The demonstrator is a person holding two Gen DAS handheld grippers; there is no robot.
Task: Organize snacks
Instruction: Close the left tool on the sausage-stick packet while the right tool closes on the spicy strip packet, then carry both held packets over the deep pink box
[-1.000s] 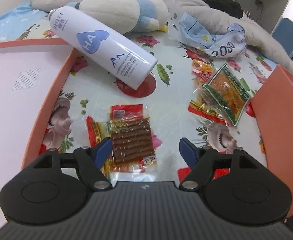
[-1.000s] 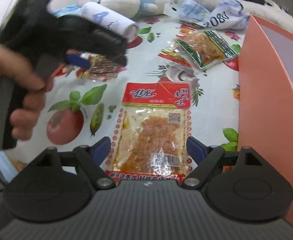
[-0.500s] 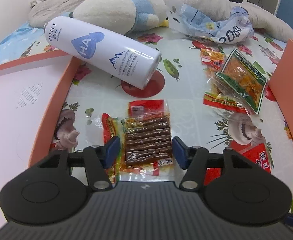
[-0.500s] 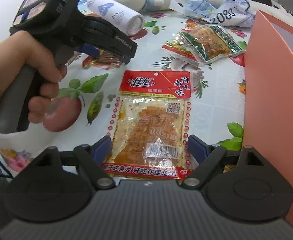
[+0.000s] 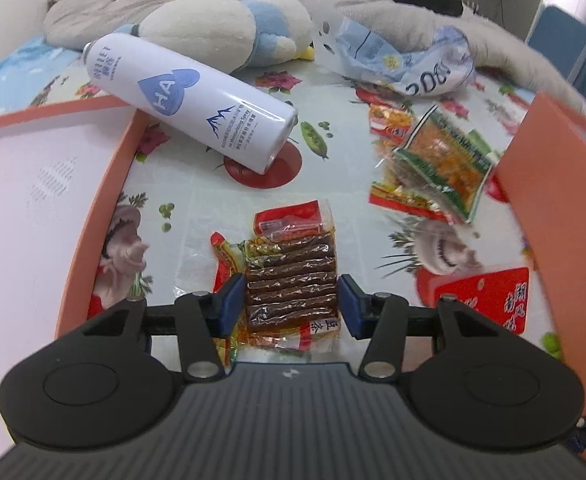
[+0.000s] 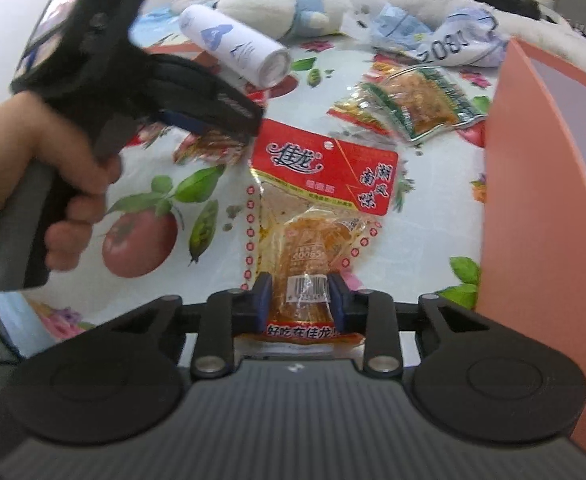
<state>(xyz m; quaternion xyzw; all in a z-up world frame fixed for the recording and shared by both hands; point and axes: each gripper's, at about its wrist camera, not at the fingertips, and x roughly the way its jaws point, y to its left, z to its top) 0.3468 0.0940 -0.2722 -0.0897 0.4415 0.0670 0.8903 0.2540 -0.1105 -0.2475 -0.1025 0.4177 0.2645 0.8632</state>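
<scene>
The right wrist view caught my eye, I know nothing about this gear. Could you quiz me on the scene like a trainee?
1. True or false: the right hand-held gripper is squeezing the red-topped snack packet so that it buckles.
2. What lies between the fingers of the left hand-held gripper?
3. Which is lying on its side: A) the white spray can B) the plush toy C) the crumpled blue bag?

Key: 1 true. 2 a packet of brown snack sticks. 3 A.

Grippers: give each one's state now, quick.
Left gripper: closing around brown-stick snack pack, contact unclear.
Right gripper: shut on red-topped orange snack pack.
</scene>
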